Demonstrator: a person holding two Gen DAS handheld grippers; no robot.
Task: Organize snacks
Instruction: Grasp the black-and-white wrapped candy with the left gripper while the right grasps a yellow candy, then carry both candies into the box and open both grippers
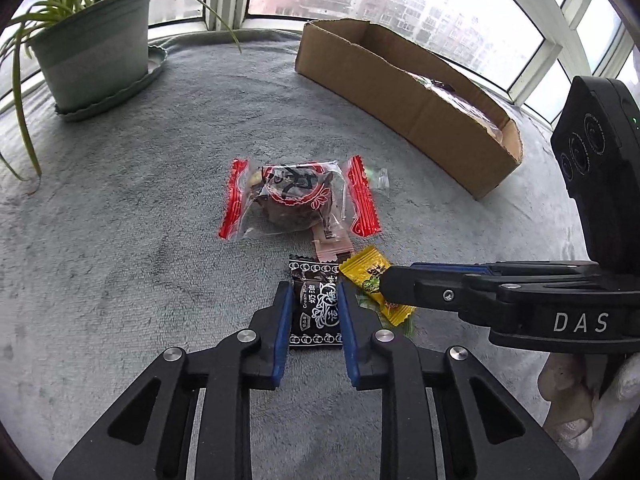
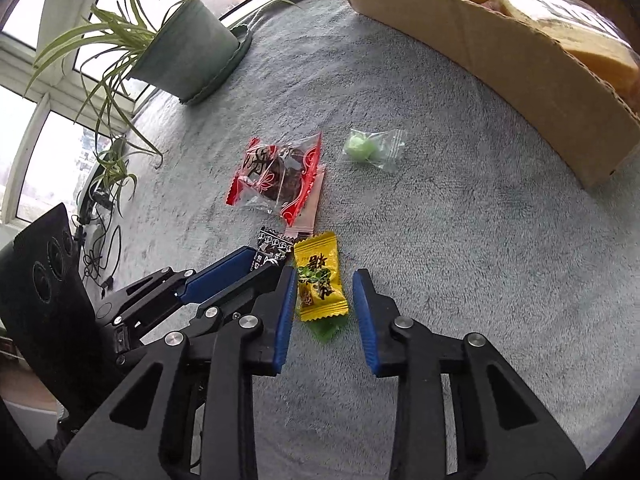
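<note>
Now the left tool is clamping the black candy, and the right tool is straddling the yellow candy, unclenched.

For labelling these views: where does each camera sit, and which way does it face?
Left wrist: on the left gripper, facing down at the black packet in its jaws; right gripper and gloved hand at right.
Right wrist: on the right gripper, facing down at the yellow candy; left gripper at left.
Shared: red-edged snack, cardboard box, plant pot.
</note>
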